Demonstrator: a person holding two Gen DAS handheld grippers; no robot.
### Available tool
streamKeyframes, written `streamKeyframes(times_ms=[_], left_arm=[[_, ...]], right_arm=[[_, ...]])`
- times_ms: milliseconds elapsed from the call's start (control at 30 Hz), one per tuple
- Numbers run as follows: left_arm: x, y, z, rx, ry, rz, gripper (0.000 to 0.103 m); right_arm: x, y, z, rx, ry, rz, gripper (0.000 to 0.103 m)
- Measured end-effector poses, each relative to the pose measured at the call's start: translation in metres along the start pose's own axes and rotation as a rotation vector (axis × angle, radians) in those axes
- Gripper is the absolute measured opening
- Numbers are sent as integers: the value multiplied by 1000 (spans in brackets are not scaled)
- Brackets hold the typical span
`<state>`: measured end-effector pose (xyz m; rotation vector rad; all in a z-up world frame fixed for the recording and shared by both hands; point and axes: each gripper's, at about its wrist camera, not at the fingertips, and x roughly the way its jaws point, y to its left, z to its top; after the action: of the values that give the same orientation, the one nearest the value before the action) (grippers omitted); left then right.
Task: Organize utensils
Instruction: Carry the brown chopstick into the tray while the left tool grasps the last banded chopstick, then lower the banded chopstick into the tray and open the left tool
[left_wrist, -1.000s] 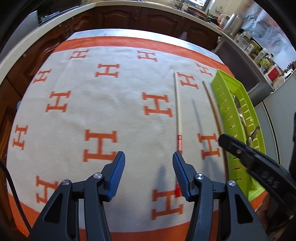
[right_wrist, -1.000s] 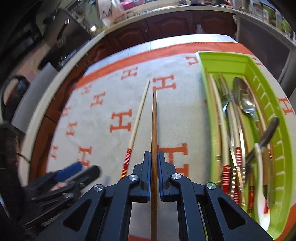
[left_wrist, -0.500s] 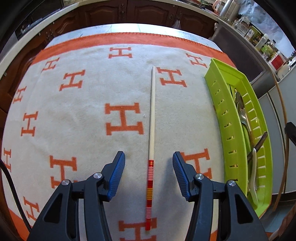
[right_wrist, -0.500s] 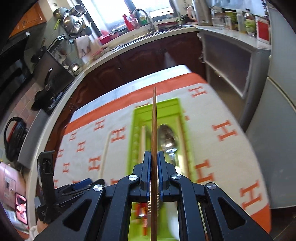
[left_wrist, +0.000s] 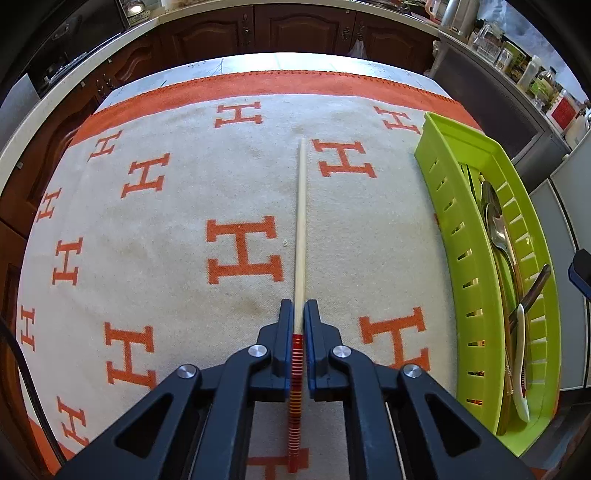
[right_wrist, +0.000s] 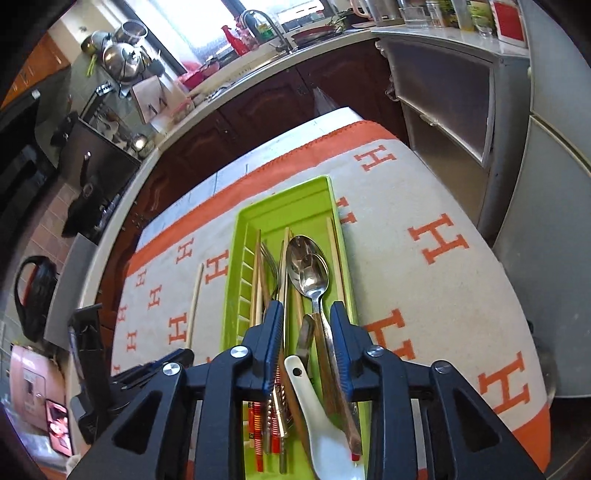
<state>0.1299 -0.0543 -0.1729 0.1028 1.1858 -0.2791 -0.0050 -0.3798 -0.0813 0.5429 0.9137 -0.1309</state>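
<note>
While the left gripper's jaws have just been closing and the right's just opening, the scene reads as follows, each place given against the tray.

Left gripper (left_wrist: 298, 314): clamped on the chopstick, blue pads pressing both its sides just above the striped end; it is well to the left of the tray.

Chopstick (left_wrist: 300, 221): pale wood with a red-and-yellow banded handle, lying on the cloth left of the tray and roughly parallel to its long side, apart from it; the thin tip points away from the camera.

Right gripper (right_wrist: 305, 321): over the near end of the tray, jaws parted, with nothing pinched between the pads; the utensils show through the gap below.

Tray (right_wrist: 236, 236): lime green, slotted walls, long and narrow, on the right part of the cloth.

White spoon (right_wrist: 317, 410): ceramic, at the tray's near end, on top of the other handles.

Metal spoons (right_wrist: 308, 269): two, bowls stacked, in the middle of the tray, handles toward the camera.

Fork (right_wrist: 269, 266): left of the spoons, inside the tray.

Other chopsticks (right_wrist: 257, 273): several along the tray's length, some with red banded ends at the near end.

Cloth (left_wrist: 166, 229): cream with orange H marks and an orange border, under the tray and the chopstick.

Counter (right_wrist: 258, 66): beyond the tray's far end, with a sink tap and pots.
</note>
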Motion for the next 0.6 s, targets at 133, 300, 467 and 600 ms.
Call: streamKeyframes(times_ms=[133,300,467,600], left_arm=[[-4,2,-3,-34,20,-67,3],[-23,-5,-6,-22,24,-152,3],[-53,-15,-7,-12,4,-217,3],[-81,-33,-6,7,-33,-262,3]], right_arm=[[-9,-3,-5,17,-14,16,29],[-21,-4,-10,19,-28,30,29],[-31,-6,-15,25,-42,45,29],[-37,-6,-17,25,-49,54,29]])
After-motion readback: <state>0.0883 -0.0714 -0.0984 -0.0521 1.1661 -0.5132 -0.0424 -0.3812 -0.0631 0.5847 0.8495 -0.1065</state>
